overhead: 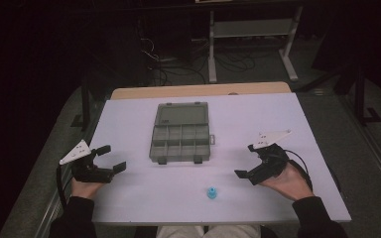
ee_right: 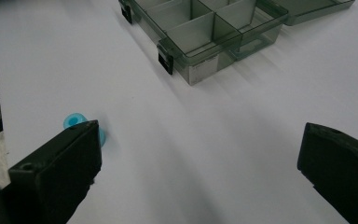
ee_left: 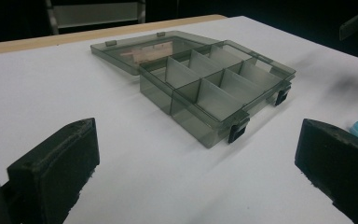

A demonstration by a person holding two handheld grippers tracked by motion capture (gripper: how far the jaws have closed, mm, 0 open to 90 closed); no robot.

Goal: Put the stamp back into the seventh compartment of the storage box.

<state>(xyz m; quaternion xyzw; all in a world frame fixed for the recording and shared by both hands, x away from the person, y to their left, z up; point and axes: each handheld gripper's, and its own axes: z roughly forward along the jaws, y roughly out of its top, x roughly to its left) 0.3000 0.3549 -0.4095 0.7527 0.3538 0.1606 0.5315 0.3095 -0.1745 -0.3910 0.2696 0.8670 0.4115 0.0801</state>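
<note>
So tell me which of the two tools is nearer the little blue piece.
The right tool: the blue piece lies just beside its open jaws, at the table's near edge. The left tool, also open, sits much farther off.

Three cameras, all pointed around the organizer box (overhead: 180, 132)

The high view looks forward and down from above the person's side, box mid-table. The left gripper view sits low at table level, facing the box's latch side from close by. The right gripper view looks down steeper, catching the box's corner. All three share that box.
</note>
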